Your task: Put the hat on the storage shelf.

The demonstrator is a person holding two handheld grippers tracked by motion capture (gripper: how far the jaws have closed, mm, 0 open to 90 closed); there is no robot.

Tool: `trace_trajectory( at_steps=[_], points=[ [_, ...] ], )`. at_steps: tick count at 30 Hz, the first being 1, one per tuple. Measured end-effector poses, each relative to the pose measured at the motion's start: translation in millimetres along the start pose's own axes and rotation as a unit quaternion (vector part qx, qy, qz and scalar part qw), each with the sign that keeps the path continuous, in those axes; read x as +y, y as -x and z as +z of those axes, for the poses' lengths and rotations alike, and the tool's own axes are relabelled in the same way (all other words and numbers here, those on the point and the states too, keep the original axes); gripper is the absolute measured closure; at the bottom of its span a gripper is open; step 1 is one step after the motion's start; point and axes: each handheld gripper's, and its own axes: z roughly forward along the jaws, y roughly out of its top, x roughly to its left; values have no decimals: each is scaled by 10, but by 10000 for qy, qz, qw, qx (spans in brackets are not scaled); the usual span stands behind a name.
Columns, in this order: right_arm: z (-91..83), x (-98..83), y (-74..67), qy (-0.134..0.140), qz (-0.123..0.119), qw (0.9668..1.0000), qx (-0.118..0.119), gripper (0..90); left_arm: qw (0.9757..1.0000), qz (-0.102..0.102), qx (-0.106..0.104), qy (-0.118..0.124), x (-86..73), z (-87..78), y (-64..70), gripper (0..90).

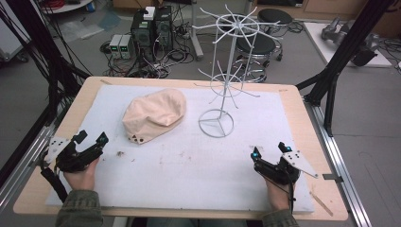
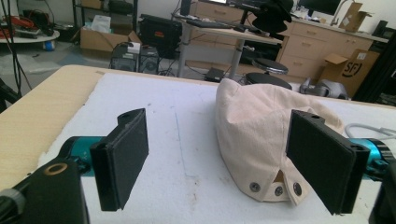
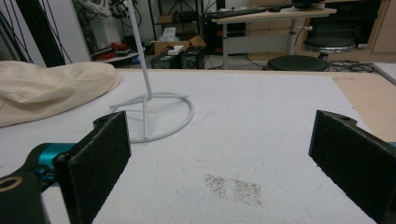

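— Cap point(image 1: 153, 115) first: where is it from where you stand?

— Starting at my left gripper point(image 1: 90, 140), lower left of the high view — jaws wide apart, nothing between them, resting on the white mat point(image 1: 189, 165). The cap lies just beyond it, up and to the right, snaps facing me.

— And the other hand?

— My right gripper point(image 1: 269, 152), lower right, is spread wide too and holds nothing. The white wire rack point(image 1: 222, 71) stands beyond it, beside the cap.

Our left gripper point(image 1: 91, 140) and right gripper point(image 1: 268, 150) are black with teal fittings, flat dark pads, grey three-cornered plates and black cables; our sleeves point(image 1: 79, 208) are olive green.
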Motion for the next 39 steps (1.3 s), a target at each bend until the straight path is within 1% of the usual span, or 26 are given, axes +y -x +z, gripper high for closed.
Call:
trace_trajectory(
  at_steps=[5,10,15,17,21,28,31,34,37,38,39],
  points=[
    [2,0,4,14,-31,10000,4,46,10000,3,-7,7,2,-2,5,214],
    [1,-2,-4,-15,27,10000,17,46,10000,2,-14,4,1,0,2,214],
    [9,-4,5,-33,-5,10000,28,46,10000,-12,-15,12,-1,-2,-7,214],
    [11,-6,-1,-50,35,10000,34,45,10000,-12,-22,-13,-3,1,-8,214],
    [12,-7,0,-54,18,10000,40,46,10000,-11,-25,-25,-7,5,-4,214],
    [13,-8,-2,-77,19,10000,47,46,10000,-35,-20,9,-2,4,-11,214],
    [14,-8,1,-78,-7,10000,35,46,10000,-12,-32,70,24,-13,16,214],
    [15,-7,5,-67,-19,10000,11,46,9998,56,-117,119,78,-7,65,214],
    [18,-9,-8,-75,-63,10000,11,46,9998,63,-122,111,90,-3,71,214],
    [17,-9,-17,-87,-37,10000,19,46,9998,66,-112,116,98,-4,70,215],
    [21,-9,-15,-76,-74,9999,20,46,9998,81,-103,115,108,-4,66,216]
  ],
)
